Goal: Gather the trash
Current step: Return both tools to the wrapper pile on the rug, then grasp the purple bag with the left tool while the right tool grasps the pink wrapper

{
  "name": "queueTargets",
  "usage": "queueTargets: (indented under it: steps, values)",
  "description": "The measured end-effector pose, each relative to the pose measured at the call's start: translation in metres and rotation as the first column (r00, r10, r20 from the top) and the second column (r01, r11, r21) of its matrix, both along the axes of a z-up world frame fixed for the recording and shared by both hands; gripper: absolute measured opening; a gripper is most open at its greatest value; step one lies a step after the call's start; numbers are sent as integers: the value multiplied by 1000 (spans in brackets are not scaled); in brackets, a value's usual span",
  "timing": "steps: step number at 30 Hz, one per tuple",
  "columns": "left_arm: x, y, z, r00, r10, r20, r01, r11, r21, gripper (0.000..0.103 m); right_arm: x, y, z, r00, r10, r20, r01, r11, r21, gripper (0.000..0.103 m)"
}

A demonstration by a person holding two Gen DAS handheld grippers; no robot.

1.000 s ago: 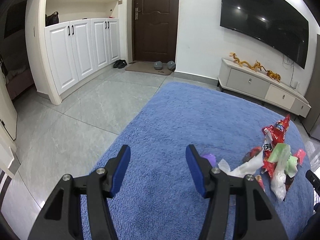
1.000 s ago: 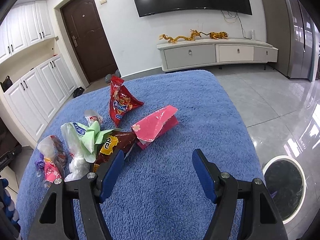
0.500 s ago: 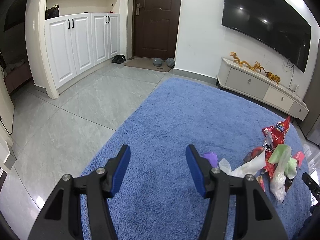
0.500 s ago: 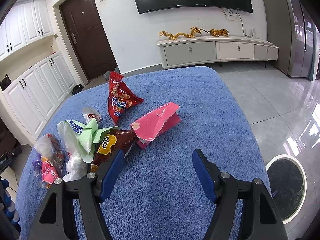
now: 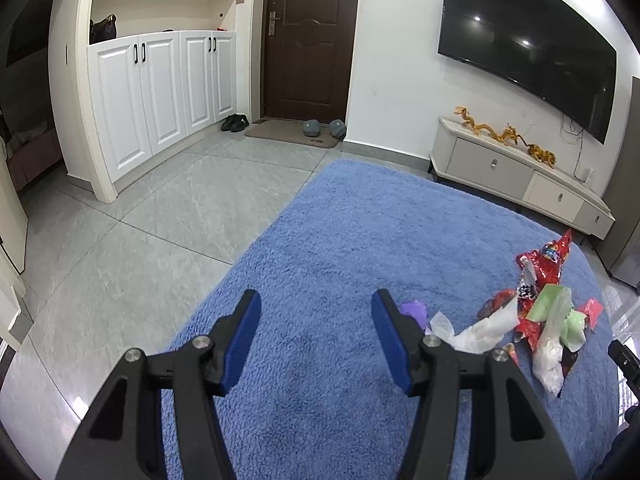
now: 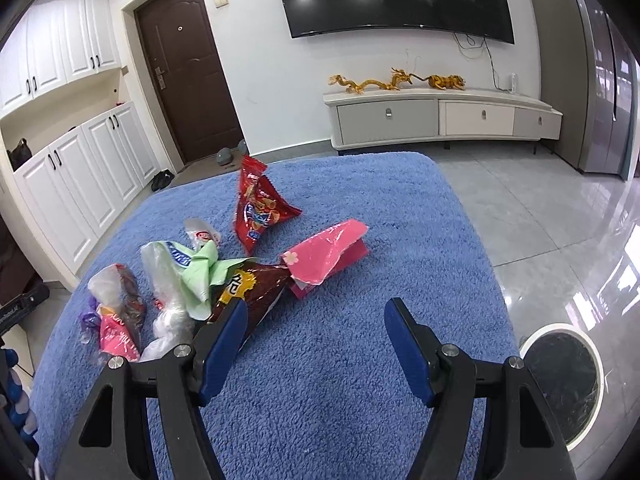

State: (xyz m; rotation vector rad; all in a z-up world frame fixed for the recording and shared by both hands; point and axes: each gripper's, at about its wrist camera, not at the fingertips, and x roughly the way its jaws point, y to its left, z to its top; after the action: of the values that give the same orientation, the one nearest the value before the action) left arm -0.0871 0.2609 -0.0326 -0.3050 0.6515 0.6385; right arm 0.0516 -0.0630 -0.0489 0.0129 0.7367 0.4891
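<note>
Both grippers hovering over a blue rug, jaws parted and gripping nothing. Left gripper above bare pile near the rug's left edge, pads apart with only carpet between them. Right gripper likewise spread, its left pad overlapping the tip of a dark brown snack bag in the picture; contact there not clear.

Trash heaped toward the middle of the rug, nearer its left side in the right wrist view: a red snack bag standing up at the far end of the heap, a pink wrapper just right of the brown bag, a pale green wrapper over a clear plastic bag, a small white packet behind them, and a cluster of crumpled clear and pink wrappers closest to the left edge. In the left wrist view, the same heap off to the right of the right finger, with a purple scrap and white crumpled plastic just beside that finger.

Round white-rimmed bin on the tiled floor off the rug's right edge.

Compared with a second ago: same jaw spread on both sides, nothing picked up, heap undisturbed. Slight change of framing only, with more of the door and the wall above it now visible in the left view.
</note>
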Motion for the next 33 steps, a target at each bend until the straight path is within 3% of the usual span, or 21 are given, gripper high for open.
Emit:
queueTargets:
  steps: [10, 15, 19, 25, 33]
  values:
    - [-10, 5, -15, 1000, -7, -31, 6, 999, -45, 56, -25, 17, 13, 995, 100, 15, -100, 995, 4, 69]
    - [-19, 17, -30, 999, -27, -33, 22, 991, -133, 56, -42, 19, 15, 989, 146, 19, -146, 989, -24, 69]
    - [-18, 19, -36, 995, -102, 13, 102, 964, -244, 56, -52, 19, 17, 986, 165, 17, -164, 985, -54, 69]
    - [7, 0, -34, 968, -242, 60, 249, 925, -287, 55, -61, 20, 21, 985, 174, 14, -173, 982, -73, 69]
    - [41, -11, -35, 943, -332, 30, 326, 902, -282, 54, -62, 56, 32, 955, 297, 4, -296, 954, -41, 62]
